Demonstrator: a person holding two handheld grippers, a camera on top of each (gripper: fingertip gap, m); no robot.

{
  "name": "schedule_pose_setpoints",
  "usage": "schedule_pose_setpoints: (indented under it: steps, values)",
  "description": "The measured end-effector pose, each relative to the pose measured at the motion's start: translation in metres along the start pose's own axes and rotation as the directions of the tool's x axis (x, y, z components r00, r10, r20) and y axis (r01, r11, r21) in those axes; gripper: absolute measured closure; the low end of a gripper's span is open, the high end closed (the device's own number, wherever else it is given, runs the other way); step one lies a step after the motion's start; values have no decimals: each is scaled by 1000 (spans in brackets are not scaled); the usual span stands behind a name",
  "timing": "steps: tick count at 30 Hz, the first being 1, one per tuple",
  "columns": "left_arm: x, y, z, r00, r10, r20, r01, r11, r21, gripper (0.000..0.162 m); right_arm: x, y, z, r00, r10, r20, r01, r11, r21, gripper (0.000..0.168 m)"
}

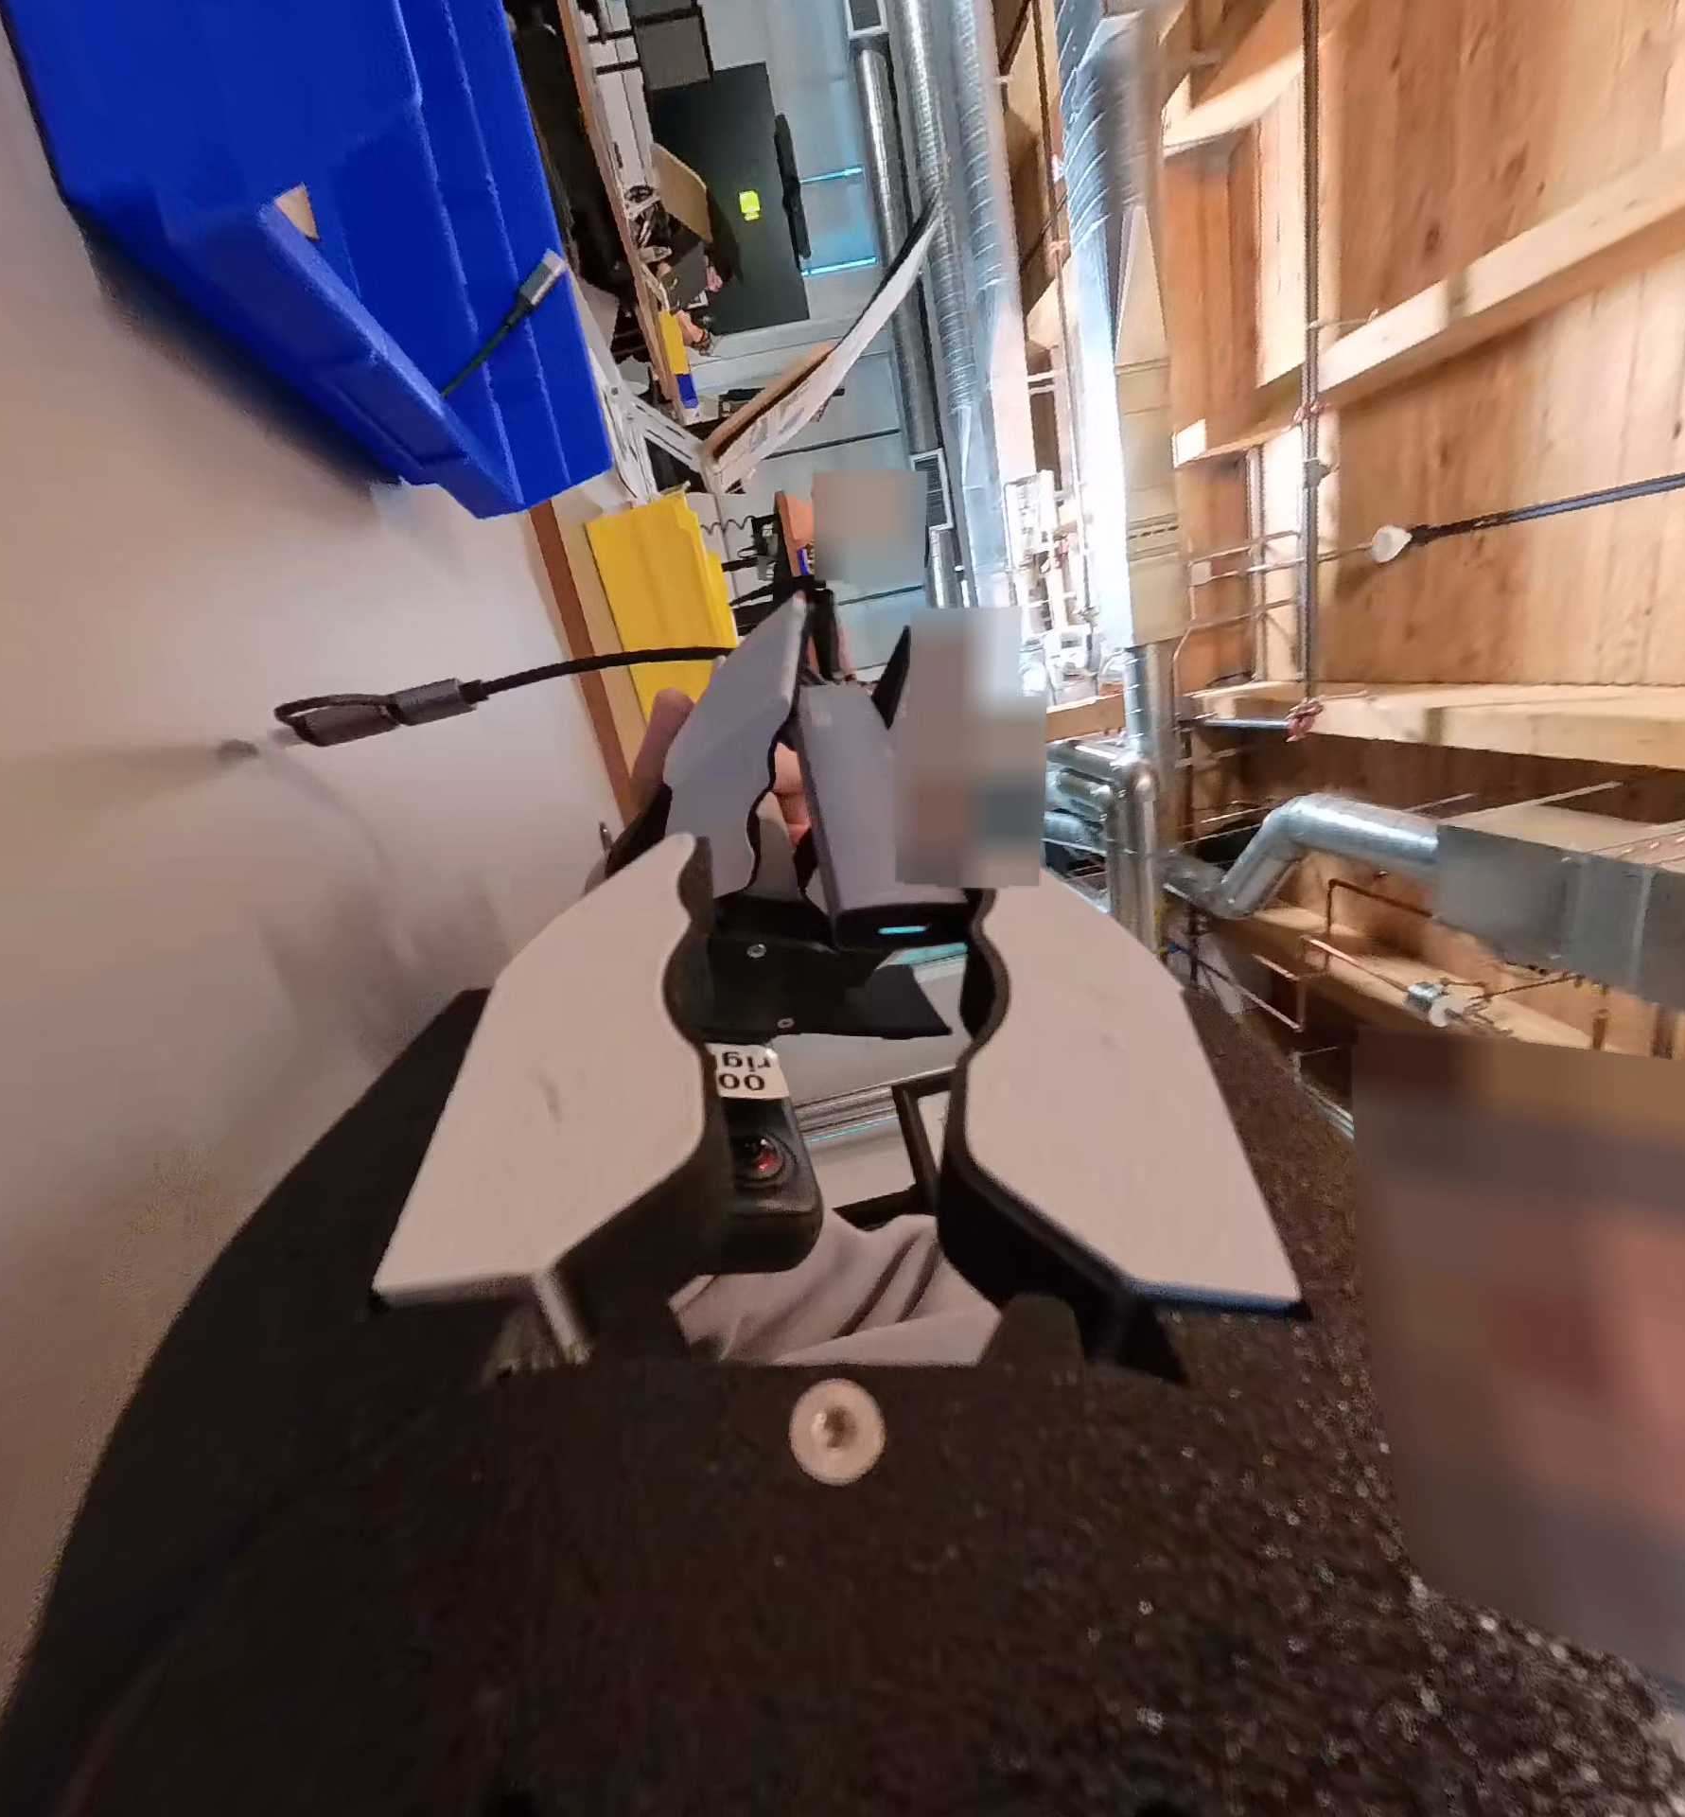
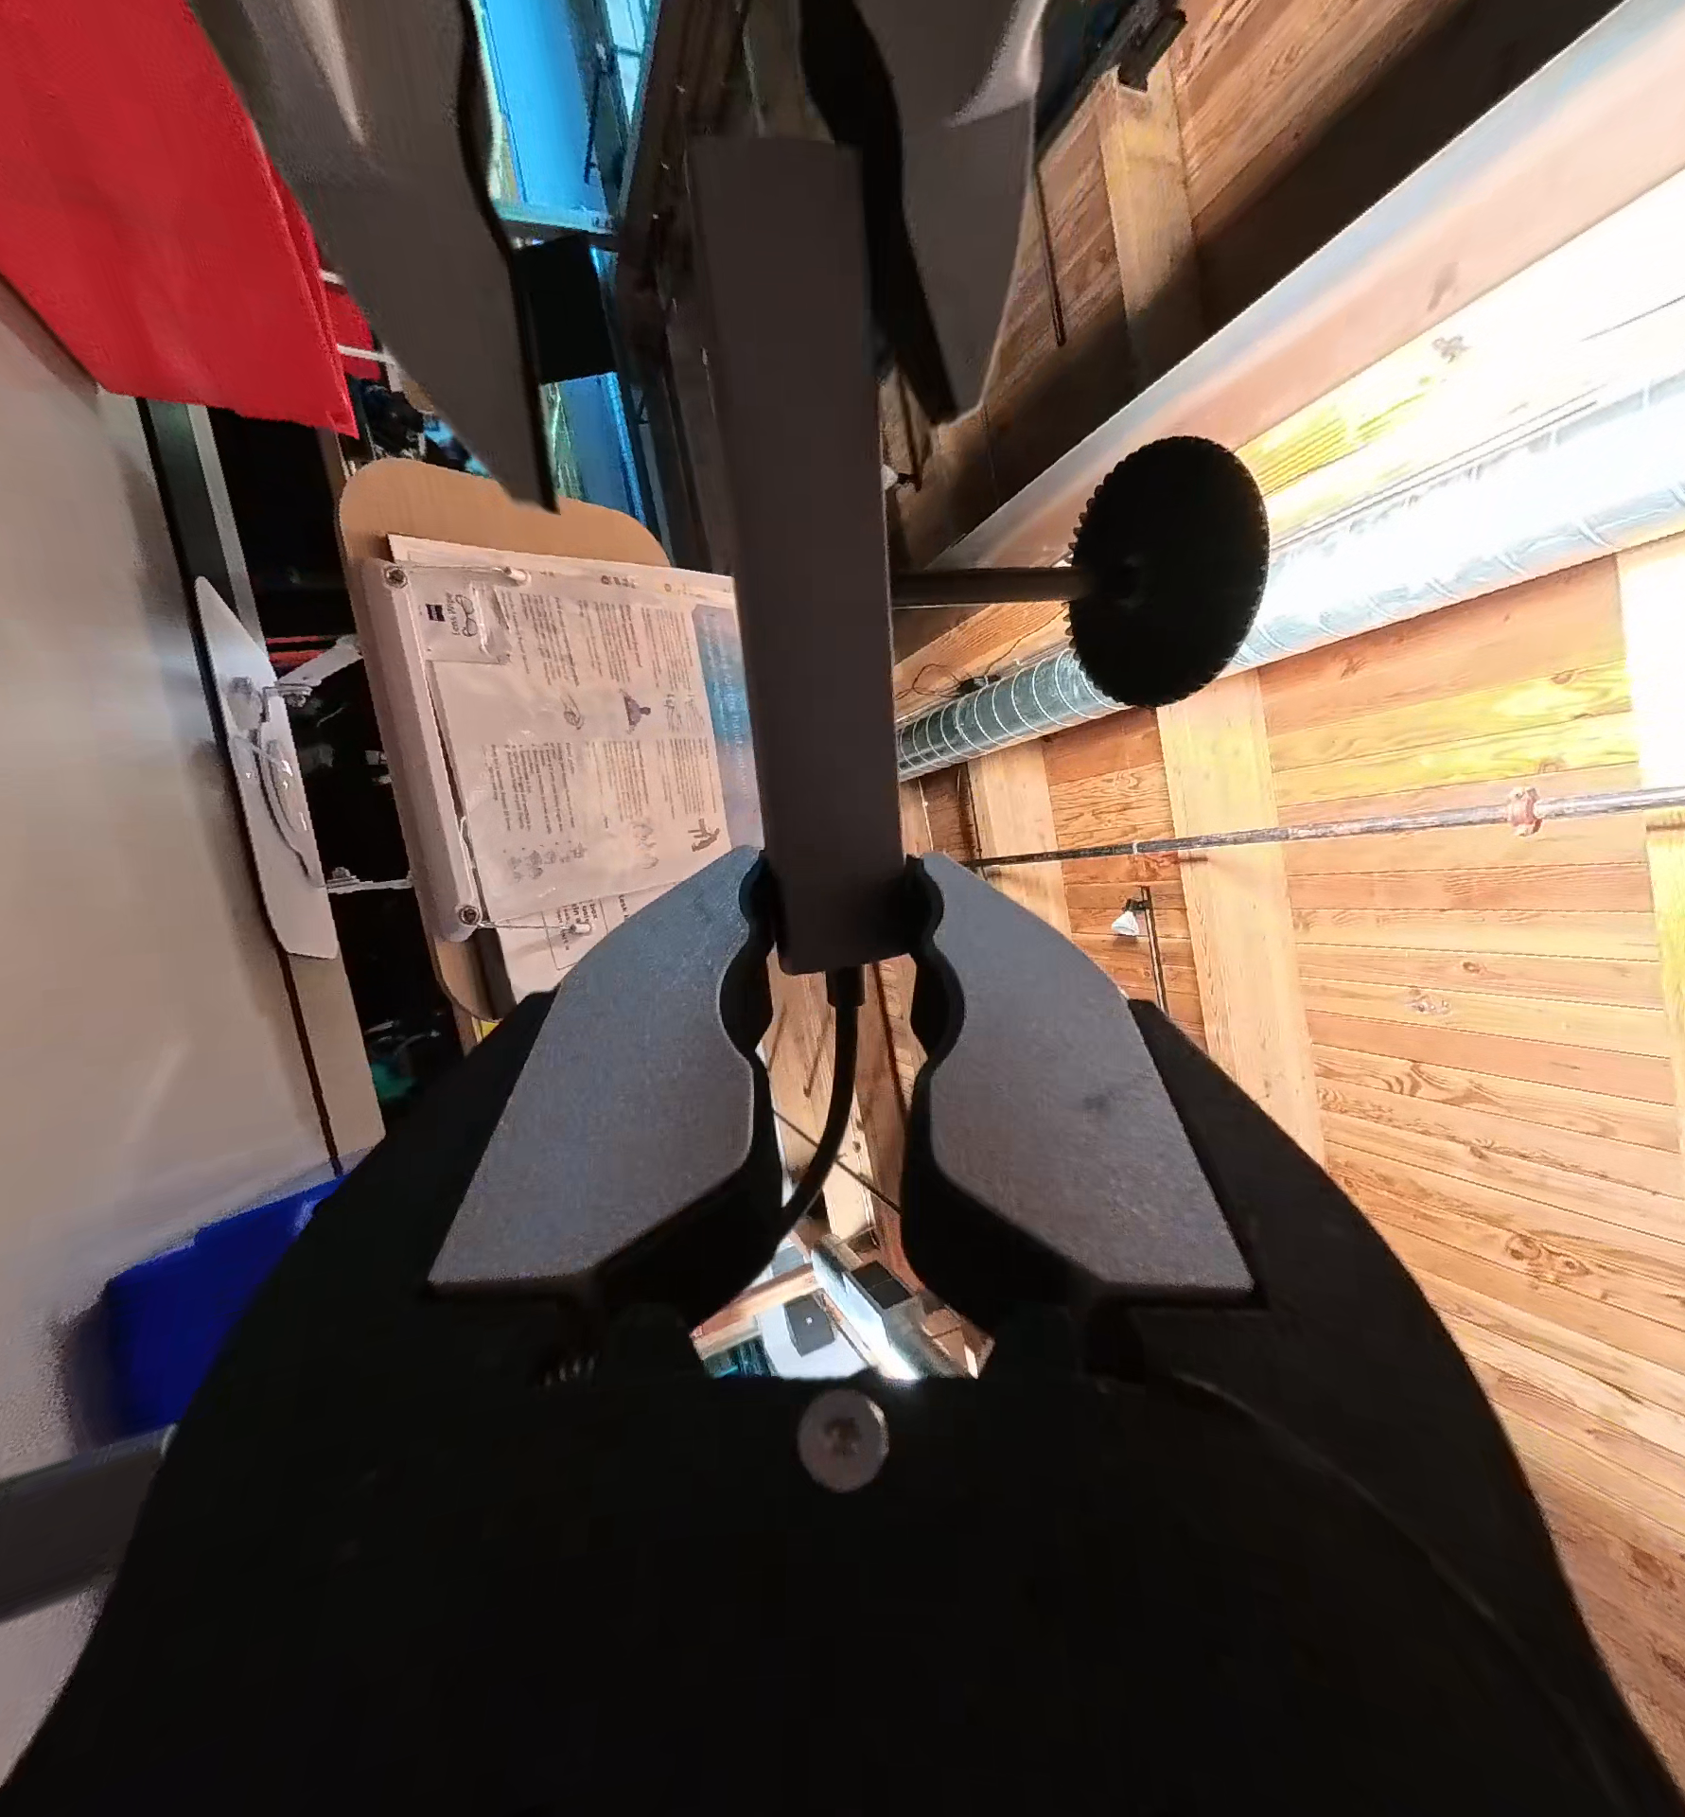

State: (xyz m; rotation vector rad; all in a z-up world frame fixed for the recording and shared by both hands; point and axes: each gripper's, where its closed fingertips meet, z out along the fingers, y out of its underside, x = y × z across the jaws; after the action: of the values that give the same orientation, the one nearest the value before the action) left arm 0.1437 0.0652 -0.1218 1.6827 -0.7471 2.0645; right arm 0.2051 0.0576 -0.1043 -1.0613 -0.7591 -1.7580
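Note:
My right gripper [image 2: 838, 885] is shut on the near end of a slim dark grey rectangular device [image 2: 809, 590]. A black cable [image 2: 833, 1082] leaves that end and runs back between my fingers. In the left wrist view the same device [image 1: 848, 787] points toward me with a lit blue slot at its end. My left gripper [image 1: 838, 885] is open, its grey pads [image 1: 583, 1032] on either side of that end with a gap to each. The right gripper [image 1: 799, 728] faces it. The left gripper's fingers [image 2: 406, 246] flank the device's far end in the right wrist view.
Both views are rolled sideways, with the white table [image 1: 130, 885] on the left. It carries a blue bin [image 1: 327, 246] and a cable with grey connectors [image 1: 376, 713]. A yellow bin [image 1: 661, 590], a red sheet [image 2: 130, 197], a printed sheet [image 2: 573, 737] and a black toothed disc [image 2: 1162, 570] are nearby. My right fingertips sit around 7 centimeters from my left ones.

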Motion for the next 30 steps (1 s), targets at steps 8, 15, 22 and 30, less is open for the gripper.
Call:
schedule_pose_setpoints:
  steps: [8,15,22,30]
  values:
    - [-11,-11,-6,989,132,71,-137,988,78,139,-21,-5,1,990,40,135,-46,998,36,142]
    - [8,-35,-36,629,766,131,-765,640,-73,138,-30,-36,-28,257,617,744,-766,599,-233,103]
    - [18,-13,-37,83,986,-145,-985,59,-161,138,23,-48,-22,-218,682,698,-941,43,-336,103]
    - [24,-22,-15,151,975,-164,-986,159,41,138,-13,-52,-9,-299,729,615,-927,-69,-368,114]
